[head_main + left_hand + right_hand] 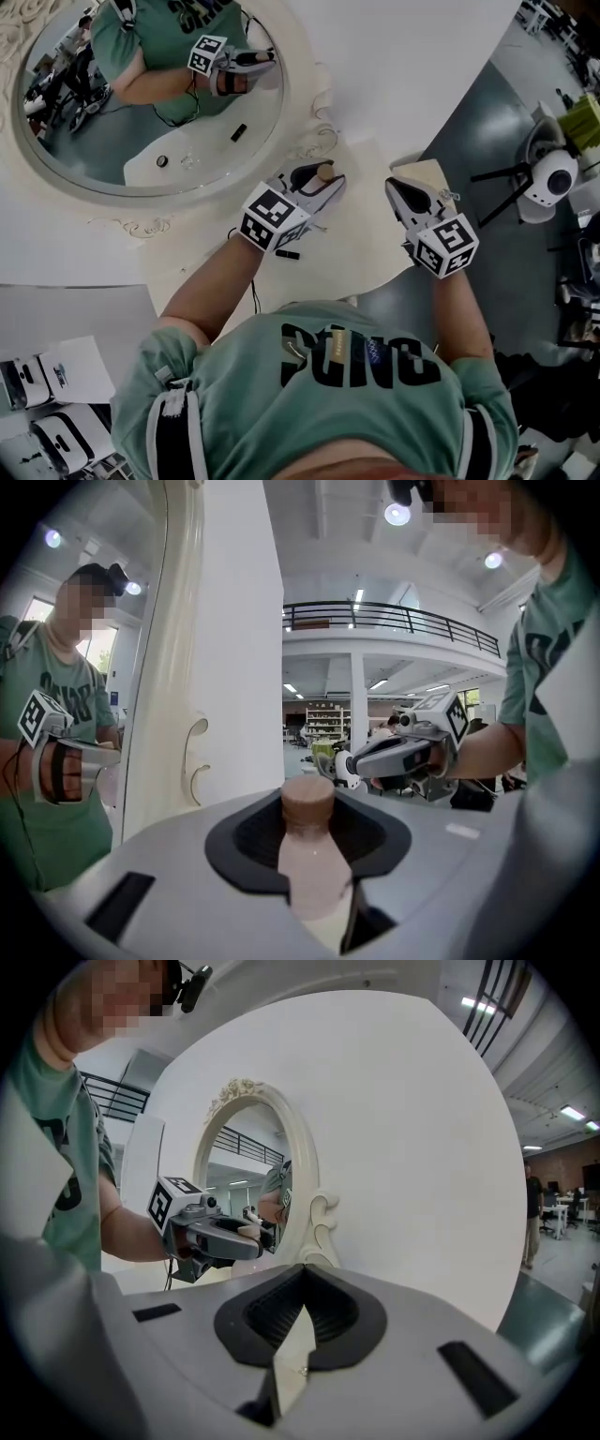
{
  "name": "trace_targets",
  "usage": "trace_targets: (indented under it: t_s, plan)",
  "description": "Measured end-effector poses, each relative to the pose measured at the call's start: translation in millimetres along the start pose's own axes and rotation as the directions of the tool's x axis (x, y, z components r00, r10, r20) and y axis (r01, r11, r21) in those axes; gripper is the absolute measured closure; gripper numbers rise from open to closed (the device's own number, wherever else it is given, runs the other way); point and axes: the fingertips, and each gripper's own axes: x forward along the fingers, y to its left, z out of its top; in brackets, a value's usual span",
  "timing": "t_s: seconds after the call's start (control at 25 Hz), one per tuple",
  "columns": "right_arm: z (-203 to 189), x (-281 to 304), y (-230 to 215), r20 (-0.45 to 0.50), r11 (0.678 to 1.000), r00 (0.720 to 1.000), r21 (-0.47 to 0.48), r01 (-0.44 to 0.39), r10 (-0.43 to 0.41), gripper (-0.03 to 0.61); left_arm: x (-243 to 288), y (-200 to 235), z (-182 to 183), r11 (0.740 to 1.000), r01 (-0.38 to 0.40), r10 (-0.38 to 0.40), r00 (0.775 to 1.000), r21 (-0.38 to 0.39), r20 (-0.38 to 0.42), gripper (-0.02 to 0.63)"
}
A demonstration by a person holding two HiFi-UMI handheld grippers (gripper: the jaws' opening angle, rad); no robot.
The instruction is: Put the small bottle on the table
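The small pale bottle (314, 864) with a brown cap (308, 803) stands upright between the jaws of my left gripper (309, 829), which is shut on it. In the head view this gripper (317, 184) holds the bottle (324, 172) above the cream table (361, 248), close to the mirror's frame. My right gripper (403, 194) hovers over the table's right end, shut with nothing in it; its own view shows the tips (302, 1290) meeting. That view also catches the left gripper (214, 1238) with the bottle (251, 1232) in front of the mirror.
A large oval mirror (141, 94) in an ornate cream frame stands behind the table. A small black object (288, 254) lies on the table under my left wrist. The table's curved edge (389, 277) drops to a grey floor, where a white device (553, 178) stands at the right.
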Motion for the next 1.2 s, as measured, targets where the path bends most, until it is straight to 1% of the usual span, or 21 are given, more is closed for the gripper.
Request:
trace_targets:
  t_s: [0.2, 0.32, 0.4, 0.56, 0.84, 1.08, 1.2]
  plan:
    - [18.7, 11.9, -5.0, 0.019, 1.0, 1.0, -0.027, 0.005, -0.005, 0.584, -1.1, 10.5, 21.3, 1.0, 0.0, -0.001, 1.0, 0.027, 0.023, 0.48]
    - [21.4, 21.6, -14.3, 0.027, 1.0, 1.0, -0.03, 0.009, -0.008, 0.584, 2.8, 16.7, 23.4, 0.999, 0.001, -0.002, 1.0, 0.032, 0.03, 0.48]
    - [16.6, 30.7, -21.2, 0.025, 1.0, 1.0, -0.026, 0.009, -0.009, 0.584, 8.4, 21.7, 19.3, 1.0, 0.006, -0.007, 0.999, 0.025, 0.031, 0.48]
    - [-5.8, 51.9, -35.6, 0.009, 1.0, 1.0, -0.012, 0.009, -0.009, 0.584, 26.0, 30.8, 0.5, 1.0, 0.023, -0.023, 0.999, 0.005, 0.032, 0.48]
    - [-51.3, 78.7, -60.0, -0.011, 0.998, 1.0, 0.05, 0.029, -0.029, 0.584, 63.8, 38.4, -47.0, 0.997, 0.058, -0.057, 0.998, -0.042, 0.003, 0.48]
    - [-80.3, 98.1, -77.2, -0.026, 0.998, 0.999, 0.057, 0.033, -0.032, 0.584, 93.2, 52.8, -75.4, 0.999, 0.048, -0.048, 0.999, 0.001, -0.005, 0.48]
    - [-92.4, 104.0, -82.6, -0.035, 0.997, 0.999, 0.066, 0.036, -0.034, 0.584, 103.5, 59.5, -86.2, 0.999, 0.039, -0.039, 0.999, 0.009, -0.01, 0.48]
